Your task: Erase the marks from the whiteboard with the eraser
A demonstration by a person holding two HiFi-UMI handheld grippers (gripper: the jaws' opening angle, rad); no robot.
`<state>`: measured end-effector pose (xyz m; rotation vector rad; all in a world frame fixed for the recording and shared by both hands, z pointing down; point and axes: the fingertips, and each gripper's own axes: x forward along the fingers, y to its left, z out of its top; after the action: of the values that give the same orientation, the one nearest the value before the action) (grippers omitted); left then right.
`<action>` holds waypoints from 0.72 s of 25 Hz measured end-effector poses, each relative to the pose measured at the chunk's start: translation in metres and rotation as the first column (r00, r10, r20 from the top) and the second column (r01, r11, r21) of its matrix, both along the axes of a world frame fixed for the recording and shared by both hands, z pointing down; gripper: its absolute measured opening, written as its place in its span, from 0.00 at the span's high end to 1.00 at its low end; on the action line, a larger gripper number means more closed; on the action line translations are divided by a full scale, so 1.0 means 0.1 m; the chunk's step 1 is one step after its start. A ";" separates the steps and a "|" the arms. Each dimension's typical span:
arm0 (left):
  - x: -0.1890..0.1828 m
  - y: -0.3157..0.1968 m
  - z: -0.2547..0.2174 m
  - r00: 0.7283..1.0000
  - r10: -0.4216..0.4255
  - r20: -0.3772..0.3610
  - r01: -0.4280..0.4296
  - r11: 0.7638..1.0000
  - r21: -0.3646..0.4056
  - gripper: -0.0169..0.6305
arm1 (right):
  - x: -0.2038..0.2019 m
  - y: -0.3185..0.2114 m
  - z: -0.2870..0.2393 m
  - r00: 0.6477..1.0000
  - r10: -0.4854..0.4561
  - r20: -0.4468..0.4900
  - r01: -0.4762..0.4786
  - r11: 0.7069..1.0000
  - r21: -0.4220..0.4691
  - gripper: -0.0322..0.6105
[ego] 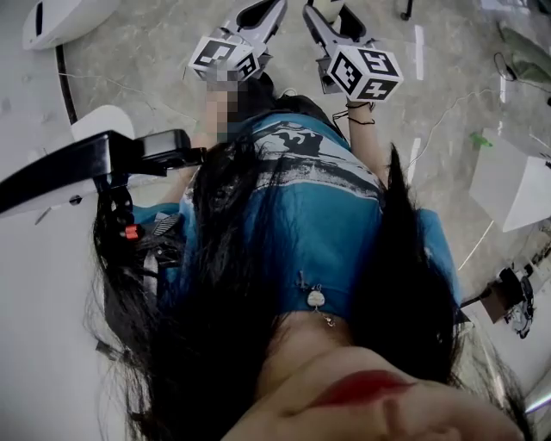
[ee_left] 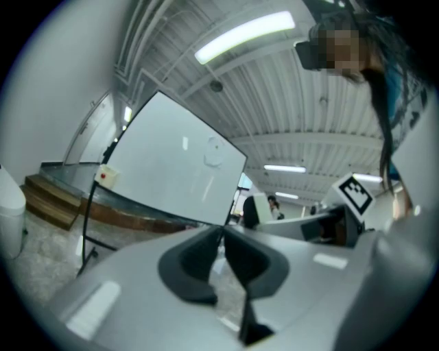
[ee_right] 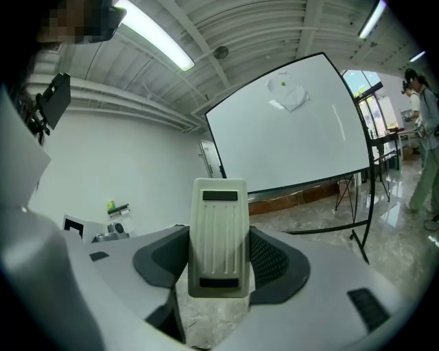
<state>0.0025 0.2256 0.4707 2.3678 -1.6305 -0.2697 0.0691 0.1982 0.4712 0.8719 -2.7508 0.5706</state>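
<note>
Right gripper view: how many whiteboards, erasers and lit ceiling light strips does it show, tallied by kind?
Whiteboard: 1
Eraser: 1, clamped in the right tongs
Lit ceiling light strips: 2, one at upper left, one at upper right
Total: 4

A camera rides just behind the jaws of the left tool (ee_left: 223,233) and the right tool (ee_right: 219,236), each tilted upward. Both take in the whiteboard (ee_left: 175,164) (ee_right: 288,130), well off, and the ceiling (ee_left: 315,96). The head camera looks steeply down the person's front to the floor (ego: 138,69), catching both tools at its top edge.
</note>
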 end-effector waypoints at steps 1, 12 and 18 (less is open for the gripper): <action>0.01 0.02 0.00 1.000 -0.003 0.003 0.003 1.000 0.001 0.95 | 0.01 0.01 0.00 1.000 -0.001 0.009 0.001 1.000 -0.008 0.55; 0.12 -0.01 -0.09 1.000 -0.007 0.021 0.006 1.000 0.015 0.95 | 0.14 0.00 -0.03 1.000 -0.002 0.003 0.002 1.000 -0.005 0.55; 0.04 -0.04 -0.09 0.999 -0.003 0.032 0.003 1.000 0.015 0.95 | 0.07 -0.03 -0.01 1.000 0.002 0.003 -0.001 1.000 -0.006 0.55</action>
<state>0.0068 0.2215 0.4620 2.3934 -1.6522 -0.2464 0.0764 0.1956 0.4703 0.8727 -2.7500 0.5799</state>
